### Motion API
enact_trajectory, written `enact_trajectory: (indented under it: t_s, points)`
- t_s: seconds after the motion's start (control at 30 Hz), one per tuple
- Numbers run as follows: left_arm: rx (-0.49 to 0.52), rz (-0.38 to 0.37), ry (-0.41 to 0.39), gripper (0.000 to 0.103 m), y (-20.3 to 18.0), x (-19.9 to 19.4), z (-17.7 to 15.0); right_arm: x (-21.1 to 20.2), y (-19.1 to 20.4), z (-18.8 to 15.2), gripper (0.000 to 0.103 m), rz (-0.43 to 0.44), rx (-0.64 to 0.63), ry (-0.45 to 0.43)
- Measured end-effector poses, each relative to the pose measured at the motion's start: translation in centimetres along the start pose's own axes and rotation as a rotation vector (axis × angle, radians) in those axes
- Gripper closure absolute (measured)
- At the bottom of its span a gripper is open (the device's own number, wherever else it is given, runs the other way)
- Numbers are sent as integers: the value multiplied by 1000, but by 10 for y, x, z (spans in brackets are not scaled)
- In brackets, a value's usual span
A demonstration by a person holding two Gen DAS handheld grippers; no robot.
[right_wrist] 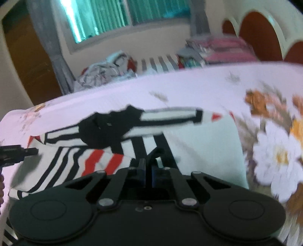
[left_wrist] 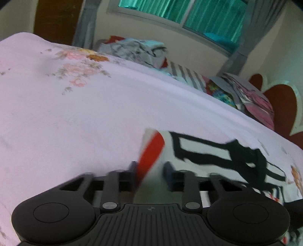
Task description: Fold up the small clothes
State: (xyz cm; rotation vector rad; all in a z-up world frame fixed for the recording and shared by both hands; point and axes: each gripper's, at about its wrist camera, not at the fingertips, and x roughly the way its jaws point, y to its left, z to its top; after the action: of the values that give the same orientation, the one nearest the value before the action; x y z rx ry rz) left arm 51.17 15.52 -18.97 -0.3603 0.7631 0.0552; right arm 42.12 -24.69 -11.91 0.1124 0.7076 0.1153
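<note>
A small white garment with black and red stripes (right_wrist: 198, 143) lies on the floral bedsheet (right_wrist: 189, 89). It also shows in the left wrist view (left_wrist: 198, 149). My left gripper (left_wrist: 150, 170) is open, its jaws on either side of the garment's red-striped edge. My right gripper (right_wrist: 148, 166) has its fingers close together on a black-striped fold of the garment. The other gripper's tip (right_wrist: 20, 152) shows at the left edge of the right wrist view, beside the garment. Both views are motion-blurred.
A heap of unfolded clothes (left_wrist: 138, 51) and a striped piece (left_wrist: 187, 75) lie at the bed's far edge. More colourful clothes (left_wrist: 251, 96) are stacked at the far right. A window with green blinds (left_wrist: 189, 13) and a red headboard (right_wrist: 259, 32) stand behind.
</note>
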Motion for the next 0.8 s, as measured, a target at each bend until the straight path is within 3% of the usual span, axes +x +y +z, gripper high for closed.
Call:
enact_trajectory:
  t_s: [0.1,0.23,0.3,0.4,0.47,0.63,0.7,0.8]
  points:
    - [-34,26,-16,85,8,5,0,3,3,1,98,-51,-48,-16]
    - [-104,34,-49,85,18,8,-1,31,-8,-10,97,-126,-45,98]
    - [-96,28,-53,85,16,6,-3,29,-9,-9,96,-118,-45,95]
    - [-49,43,-73,85,13,-10,-4,14,-10,-2,80,-109,-24,41]
    - [-55,38,-91,85,11,-26,-4,5,-10,3,80,-96,-13,12]
    - [3,-63,-84,83,-10,-65,-18,1,12,8,74,-34,-40,-7]
    - [30,-95,-56,80,-22,-71,-30,5,22,6,72,-5,-56,8]
    - [69,-122,-14,66,-37,-73,-52,8,35,0,71,27,-66,34]
